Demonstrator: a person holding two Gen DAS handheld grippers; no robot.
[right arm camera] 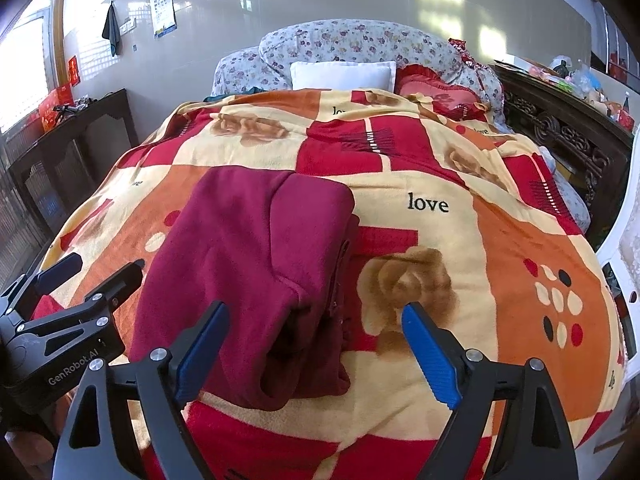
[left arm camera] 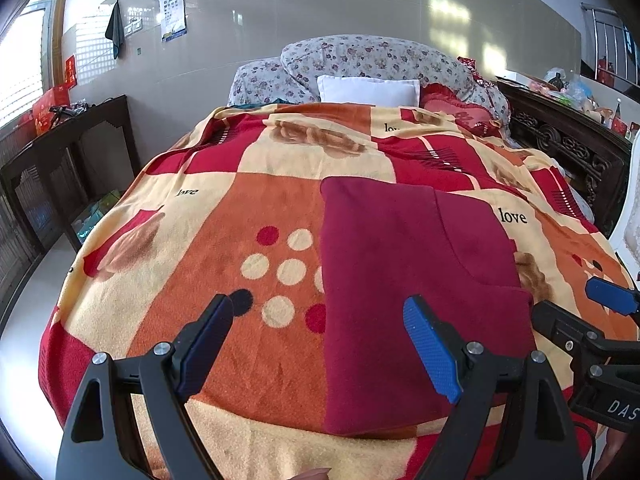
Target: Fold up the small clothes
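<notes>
A dark red fleece garment (left arm camera: 412,280) lies folded lengthwise on the patterned blanket (left arm camera: 224,248); it also shows in the right wrist view (right arm camera: 248,272), with its folded layers open toward me at the near end. My left gripper (left arm camera: 320,344) is open and empty, hovering over the garment's near left edge. My right gripper (right arm camera: 316,352) is open and empty, above the garment's near right edge. Each gripper shows at the edge of the other's view: the right one (left arm camera: 600,320), the left one (right arm camera: 80,280).
The blanket (right arm camera: 480,240) covers a bed with a white pillow (left arm camera: 368,90), a red cushion (left arm camera: 456,110) and a floral quilt (left arm camera: 380,60) at the head. Dark wooden furniture stands on the left (left arm camera: 68,160) and right (left arm camera: 568,140). A white chair (right arm camera: 624,248) is at the right edge.
</notes>
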